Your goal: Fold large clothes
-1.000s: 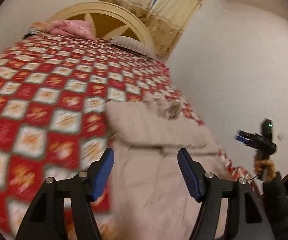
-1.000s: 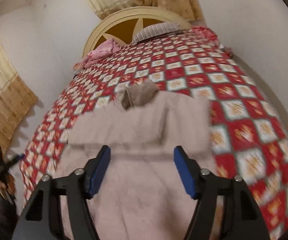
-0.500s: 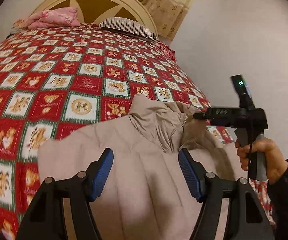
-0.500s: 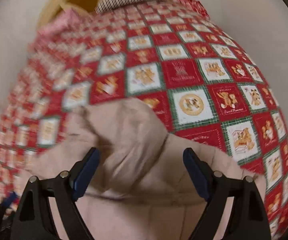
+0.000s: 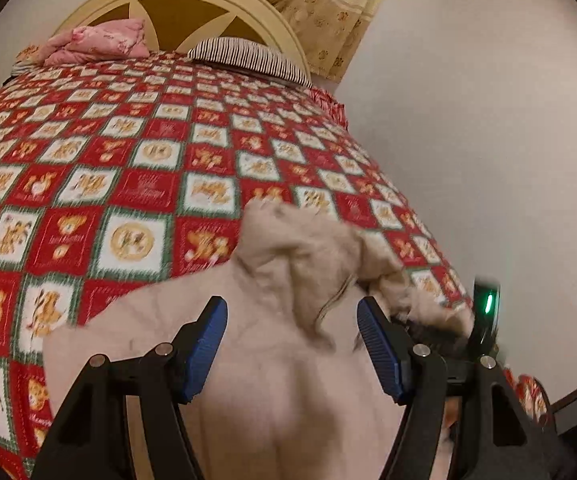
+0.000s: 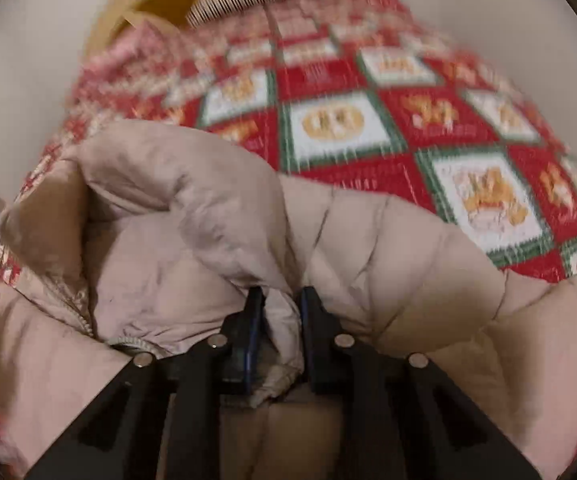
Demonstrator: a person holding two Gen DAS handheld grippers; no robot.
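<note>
Softly padded and probably light but bulky, the beige puffer jacket (image 6: pixel 368 248) lies on the bed (image 5: pixel 136 184), its collar fold clenched in the right gripper (image 6: pixel 280 304) while the left gripper (image 5: pixel 292 340) hovers released above it.

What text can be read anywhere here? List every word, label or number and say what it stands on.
None can be read.
Bedspread: its red squares carry lines of lettering, too blurred to make out in either view.
Beige jacket: no label or print visible.
Right gripper, shut on a fold of the jacket: no marking visible.
Left gripper, open above the jacket: no marking visible.
Striped pillow, pink bedding, curtain: patterns only, no words.
</note>
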